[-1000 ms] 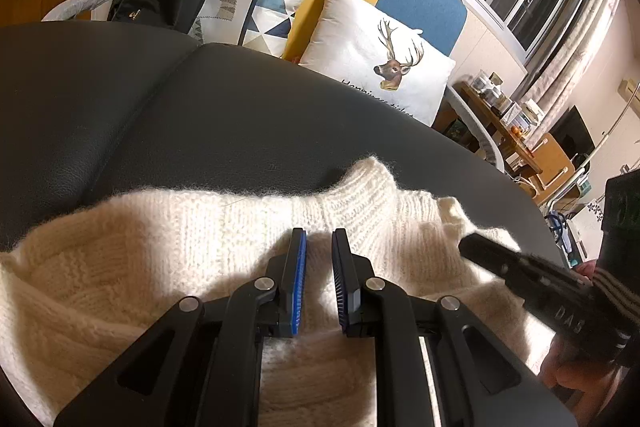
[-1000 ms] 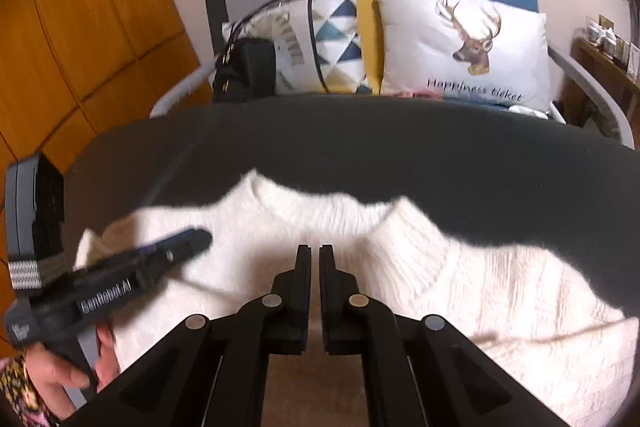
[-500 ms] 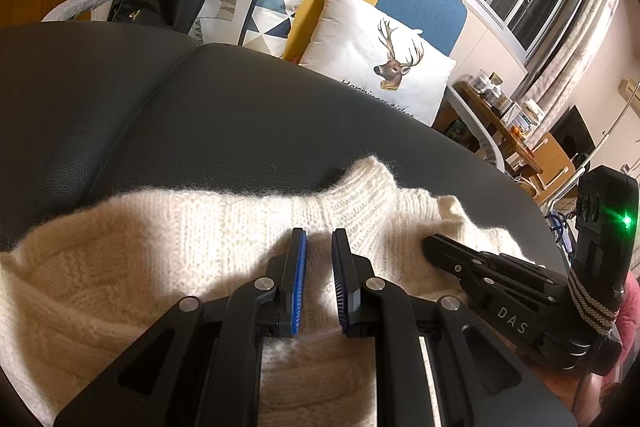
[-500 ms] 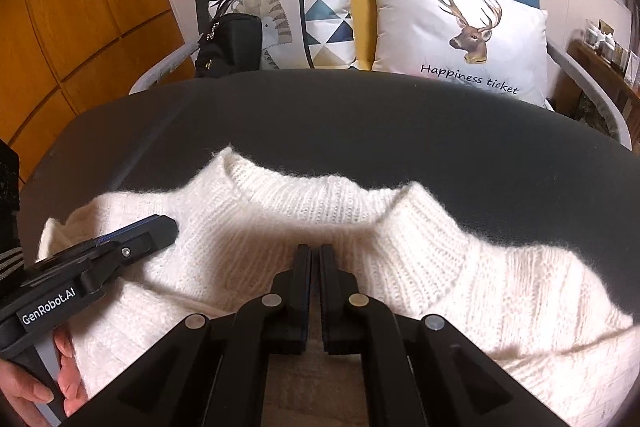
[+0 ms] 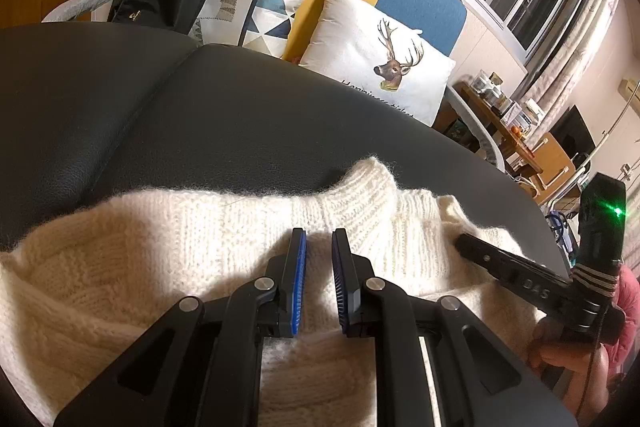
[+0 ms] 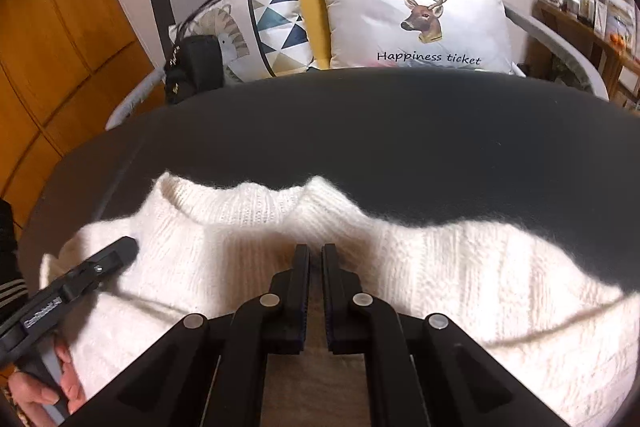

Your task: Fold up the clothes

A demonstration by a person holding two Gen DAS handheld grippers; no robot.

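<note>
A cream knit sweater [image 6: 248, 267] lies spread on a dark leather seat cushion [image 6: 400, 131], collar [image 6: 240, 203] toward the far edge, body running off the near edge of both views. At the sweater's left shoulder, the left gripper [image 5: 319, 247] hovers just above the knit, its blue-padded fingers [image 5: 299, 267] a narrow gap apart with nothing between them. Right of the collar, the right gripper [image 6: 316, 255] hangs over the chest, fingers [image 6: 301, 275] nearly pressed together; whether they pinch any yarn cannot be told. The visible top lies flat with no crease across it; the sleeves and hem are out of view, so how far folding has gone is unsettled. Behind stand a black handbag [image 6: 196, 67], a geometric cushion [image 6: 276, 23] and a deer-print pillow [image 6: 420, 19].
</note>
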